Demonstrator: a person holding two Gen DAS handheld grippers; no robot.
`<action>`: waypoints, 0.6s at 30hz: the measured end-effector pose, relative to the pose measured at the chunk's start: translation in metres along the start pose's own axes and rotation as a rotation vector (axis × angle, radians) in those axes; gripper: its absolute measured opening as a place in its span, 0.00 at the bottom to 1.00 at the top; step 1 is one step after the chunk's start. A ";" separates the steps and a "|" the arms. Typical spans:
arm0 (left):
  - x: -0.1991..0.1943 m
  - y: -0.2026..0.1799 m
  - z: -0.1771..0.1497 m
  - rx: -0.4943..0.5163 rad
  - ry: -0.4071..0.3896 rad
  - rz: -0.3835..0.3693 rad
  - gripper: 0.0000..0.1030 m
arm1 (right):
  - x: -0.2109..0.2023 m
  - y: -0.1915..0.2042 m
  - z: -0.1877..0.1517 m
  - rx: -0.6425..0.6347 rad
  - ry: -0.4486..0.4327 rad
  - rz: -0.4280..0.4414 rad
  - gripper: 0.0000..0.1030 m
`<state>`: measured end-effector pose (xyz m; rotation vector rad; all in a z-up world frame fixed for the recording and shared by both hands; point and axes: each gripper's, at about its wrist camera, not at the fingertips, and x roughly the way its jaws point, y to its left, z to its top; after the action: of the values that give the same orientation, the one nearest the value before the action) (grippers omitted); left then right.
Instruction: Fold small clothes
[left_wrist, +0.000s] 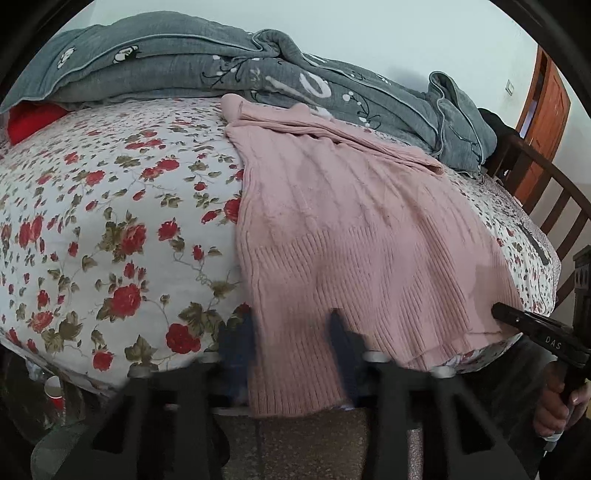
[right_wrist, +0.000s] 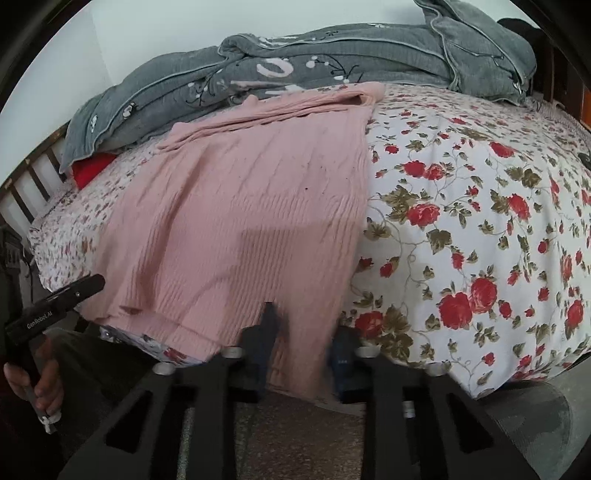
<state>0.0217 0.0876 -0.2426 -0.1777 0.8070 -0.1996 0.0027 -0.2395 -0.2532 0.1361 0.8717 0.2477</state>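
A pink ribbed knit sweater (left_wrist: 343, 229) lies spread on the flowered bed, hem hanging over the near edge; it also shows in the right wrist view (right_wrist: 240, 221). My left gripper (left_wrist: 291, 332) is open, its blue fingers (left_wrist: 236, 339) standing on either side of the hem's left corner. My right gripper (right_wrist: 306, 332) is open too, its fingers (right_wrist: 267, 328) straddling the hem's right corner. The cloth hangs between each pair of fingers, not pinched. Each gripper's body shows at the other view's edge: the right one (left_wrist: 532, 325), the left one (right_wrist: 55, 306).
A flowered bedsheet (left_wrist: 110, 221) covers the mattress. A grey quilt (left_wrist: 221, 62) is bunched along the far side, with a red pillow (left_wrist: 33, 118) under it. A wooden bed rail (left_wrist: 554, 199) stands at the right. A red cup (left_wrist: 53, 391) sits below the bed edge.
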 end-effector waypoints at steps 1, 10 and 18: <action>-0.003 0.003 0.001 -0.007 -0.014 -0.002 0.07 | -0.003 -0.001 0.000 0.000 -0.014 0.003 0.06; -0.017 0.043 -0.001 -0.199 -0.038 -0.094 0.07 | -0.031 -0.027 0.000 0.050 -0.106 -0.006 0.05; -0.012 0.033 -0.004 -0.154 0.003 -0.078 0.13 | -0.022 -0.017 -0.002 0.026 -0.070 -0.006 0.07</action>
<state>0.0143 0.1217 -0.2452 -0.3544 0.8195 -0.2112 -0.0096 -0.2616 -0.2421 0.1657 0.8062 0.2247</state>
